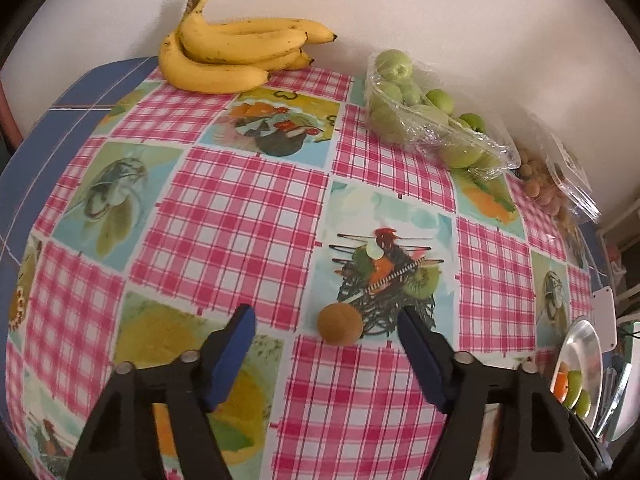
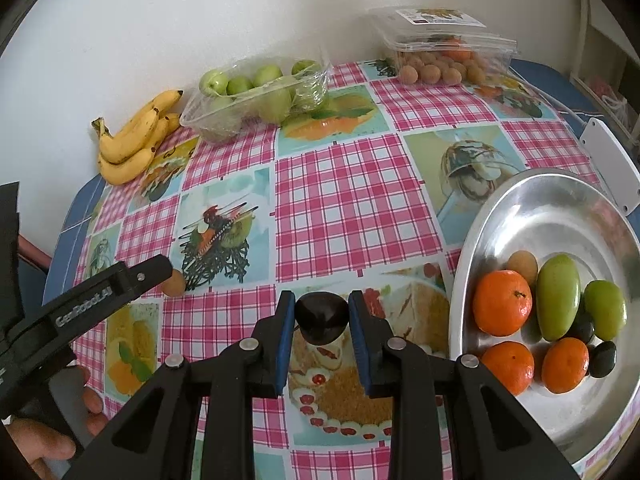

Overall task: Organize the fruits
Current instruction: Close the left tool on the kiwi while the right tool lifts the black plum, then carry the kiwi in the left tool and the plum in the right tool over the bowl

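Note:
A small round brown fruit [image 1: 340, 325] lies on the checked tablecloth between the blue pads of my left gripper [image 1: 325, 314]. It sits nearer the right pad, and neither pad presses on it, so the jaws stand open. From the right wrist view, the same fruit [image 2: 176, 283] peeks out beside one left finger [image 2: 148, 276]. My right gripper [image 2: 322, 300] is shut on a dark, almost black fruit [image 2: 320, 318] held just above the cloth. A silver plate [image 2: 560, 216] to its right holds tangerines [image 2: 502, 302], green fruits [image 2: 558, 296] and dark ones.
Bananas [image 1: 232, 52] lie at the back by the wall. Beside them are a wrapped tray of green fruit [image 1: 420, 116] and a clear box of small brown fruits [image 2: 444, 56]. A white flat piece [image 2: 608, 160] lies behind the plate. A hand [image 2: 44, 440] holds the left gripper.

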`<action>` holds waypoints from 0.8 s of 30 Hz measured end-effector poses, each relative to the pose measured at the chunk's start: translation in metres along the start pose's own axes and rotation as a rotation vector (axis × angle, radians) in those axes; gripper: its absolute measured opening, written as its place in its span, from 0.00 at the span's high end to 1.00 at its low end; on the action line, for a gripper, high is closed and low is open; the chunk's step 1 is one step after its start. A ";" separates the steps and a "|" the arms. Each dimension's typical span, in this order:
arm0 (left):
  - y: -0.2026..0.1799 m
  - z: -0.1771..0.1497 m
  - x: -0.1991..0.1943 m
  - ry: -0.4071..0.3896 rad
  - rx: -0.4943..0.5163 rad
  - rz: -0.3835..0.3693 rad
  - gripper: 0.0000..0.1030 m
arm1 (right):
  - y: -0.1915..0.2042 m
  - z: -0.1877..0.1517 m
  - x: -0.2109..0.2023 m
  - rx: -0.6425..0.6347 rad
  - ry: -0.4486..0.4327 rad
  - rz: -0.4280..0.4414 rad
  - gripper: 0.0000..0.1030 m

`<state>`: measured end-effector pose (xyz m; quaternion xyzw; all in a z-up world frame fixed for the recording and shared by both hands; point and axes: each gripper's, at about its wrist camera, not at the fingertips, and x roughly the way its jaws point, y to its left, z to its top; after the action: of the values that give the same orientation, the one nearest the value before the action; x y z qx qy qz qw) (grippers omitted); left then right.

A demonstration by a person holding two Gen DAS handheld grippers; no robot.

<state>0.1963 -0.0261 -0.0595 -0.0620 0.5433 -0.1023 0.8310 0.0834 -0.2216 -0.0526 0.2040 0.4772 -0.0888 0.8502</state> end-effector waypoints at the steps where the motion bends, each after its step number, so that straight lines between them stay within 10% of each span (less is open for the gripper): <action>1: 0.001 0.000 0.002 0.002 -0.002 0.001 0.32 | -0.001 0.000 0.000 0.000 0.000 0.000 0.73; 14: 0.000 -0.002 0.023 0.029 -0.006 -0.006 0.72 | -0.003 0.000 0.006 0.012 0.009 0.000 0.73; 24: 0.000 -0.003 0.017 0.039 -0.017 0.003 0.72 | -0.001 0.000 0.000 0.009 0.007 -0.003 0.73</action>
<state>0.1999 -0.0302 -0.0754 -0.0659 0.5605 -0.0976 0.8197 0.0831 -0.2220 -0.0529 0.2076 0.4802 -0.0915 0.8473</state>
